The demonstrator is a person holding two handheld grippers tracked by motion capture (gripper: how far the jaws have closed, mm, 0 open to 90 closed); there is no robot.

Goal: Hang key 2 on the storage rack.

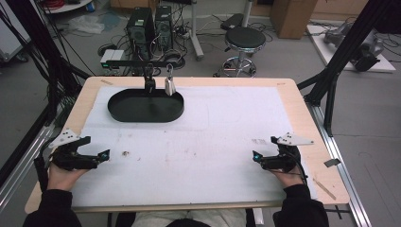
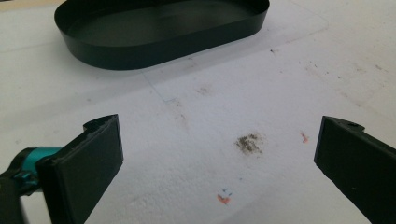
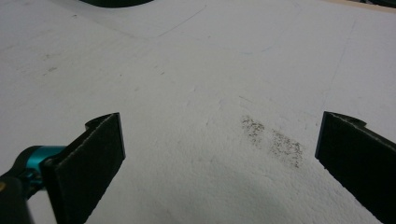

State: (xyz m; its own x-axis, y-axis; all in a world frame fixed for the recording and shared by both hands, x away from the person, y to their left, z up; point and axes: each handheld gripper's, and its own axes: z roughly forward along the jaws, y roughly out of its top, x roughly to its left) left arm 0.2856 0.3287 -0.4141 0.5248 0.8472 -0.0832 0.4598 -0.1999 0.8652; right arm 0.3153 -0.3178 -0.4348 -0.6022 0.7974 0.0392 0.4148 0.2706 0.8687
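Both claws are resting wide and empty at lower frame; the black oval tray [image 1: 145, 107] is lying upper left, long axis crosswise, nearer the left claw [image 1: 105, 155] (right claw [image 1: 256, 156] well apart).

A light wooden desk [image 1: 302, 109] carries a white foam-like sheet [image 1: 222, 123] that covers nearly all of its top, leaving bare wood along the edges. A shallow black oval tray with a low upright wall [image 1: 145, 106] sits on the sheet at the far left. The sheet bears scuffs, a dark smudge [image 2: 249, 143], small orange marks [image 2: 223, 199] and faint drawn lines.
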